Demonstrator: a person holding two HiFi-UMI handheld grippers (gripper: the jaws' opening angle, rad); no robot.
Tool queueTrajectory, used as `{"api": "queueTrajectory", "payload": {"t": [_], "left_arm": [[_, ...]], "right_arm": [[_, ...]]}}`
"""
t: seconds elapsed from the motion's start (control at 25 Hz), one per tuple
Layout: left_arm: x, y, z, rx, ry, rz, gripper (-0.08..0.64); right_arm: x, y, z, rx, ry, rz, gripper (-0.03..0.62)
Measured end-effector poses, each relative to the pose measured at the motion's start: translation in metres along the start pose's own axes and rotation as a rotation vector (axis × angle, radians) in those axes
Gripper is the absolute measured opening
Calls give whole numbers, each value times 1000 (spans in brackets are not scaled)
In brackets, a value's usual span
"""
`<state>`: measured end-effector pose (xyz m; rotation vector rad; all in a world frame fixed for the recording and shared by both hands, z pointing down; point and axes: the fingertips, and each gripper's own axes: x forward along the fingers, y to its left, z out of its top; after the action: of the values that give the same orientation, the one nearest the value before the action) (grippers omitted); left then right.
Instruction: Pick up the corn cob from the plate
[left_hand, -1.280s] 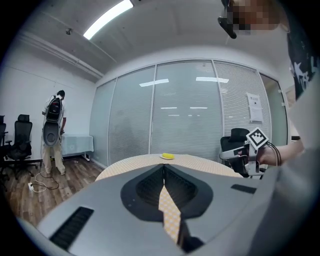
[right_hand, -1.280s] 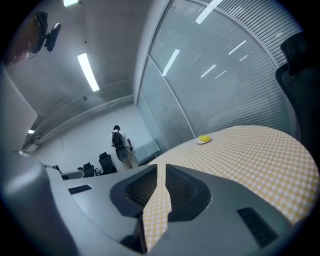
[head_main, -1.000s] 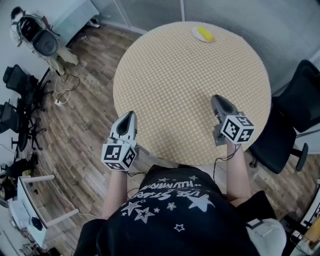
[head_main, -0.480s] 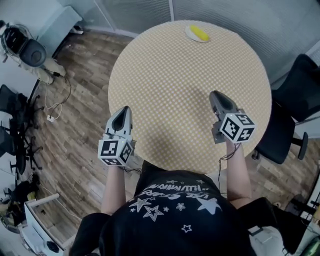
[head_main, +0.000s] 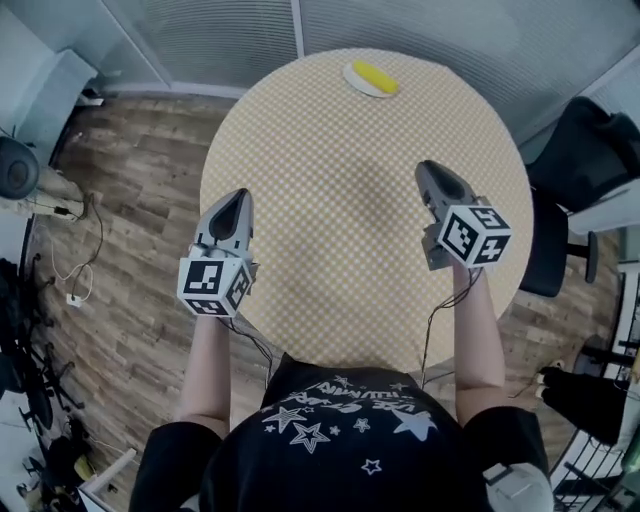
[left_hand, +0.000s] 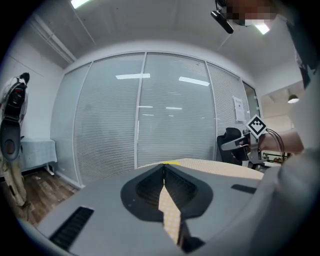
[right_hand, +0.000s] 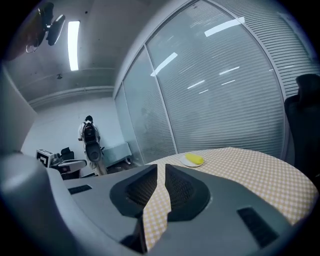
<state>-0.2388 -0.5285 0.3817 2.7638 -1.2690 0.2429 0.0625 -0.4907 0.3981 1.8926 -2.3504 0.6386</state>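
Barely begun, judging by the layout. Nearest, below the head camera, two forearms reaching out from a black star-printed shirt, a tool in each hand. To the left, the left gripper (head_main: 238, 193), just outside the rim of the round checked table (head_main: 340, 230) and over the wooden floor (head_main: 130, 190). To the right and a little further on, the right gripper (head_main: 428, 166), above the cloth and inside the rim. Beyond both, a wide stretch of checked cloth. At the table's far edge, well apart from either tool, the plate (head_main: 358, 86) with the corn cob (head_main: 376, 75) lying across it, untouched. Behind that, a glass wall (head_main: 420, 25) with blinds.

Nothing done yet beyond facing the plate. Left to do, by this reading: carrying one tool across the table, opening it, closing on the cob, lifting clear of the plate.

In the left gripper view, jaws pressed together at the tips, with nothing between and nothing touched, only cloth showing through the gap lower down. Just above the tips, a yellow sliver, likely the cob, too small to be sure.

In the right gripper view, jaws drawn in to a thin slit, with nothing held and nothing touched. Past the tips and slightly right, cob on plate at the far side. Calls for opening wide before any grasp
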Motion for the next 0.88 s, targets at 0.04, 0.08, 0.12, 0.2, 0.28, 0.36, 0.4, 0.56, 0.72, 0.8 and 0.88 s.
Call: {"api": "queueTrajectory", "payload": {"t": [0.04,0.08,0.12,0.2,0.28,0.36,0.4,0.56,0.72,0.8,0.88], "left_arm": [[13,5,1,8,3,-26,6],[25,9,2,14,7,-53,6],[37,13,3,17,11,-79,6],[57,21,5,19,18,-124,6],[74,31,6,14,26,-159,6],[90,38,6,4,36,-186,6],[97,41,7,-1,40,-197,6],[132,49,9,-9,62,-225,6],[161,54,11,-2,75,-245,6],[176,53,8,5,85,-253,6],[195,51,5,3,94,-256,6]], "right_arm": [[9,-2,3,3,-1,-13,54],[18,-3,6,4,-2,-24,54],[27,-3,9,2,-2,-34,54],[45,-1,14,-12,-4,-51,55],[62,2,17,-21,-4,-61,55],[79,2,17,-14,15,-71,55],[87,0,17,-9,26,-76,55],[110,-21,20,17,49,-126,55],[135,-39,30,26,67,-153,55],[149,-51,29,-5,97,-159,55],[162,-67,27,-50,134,-171,55]]}}
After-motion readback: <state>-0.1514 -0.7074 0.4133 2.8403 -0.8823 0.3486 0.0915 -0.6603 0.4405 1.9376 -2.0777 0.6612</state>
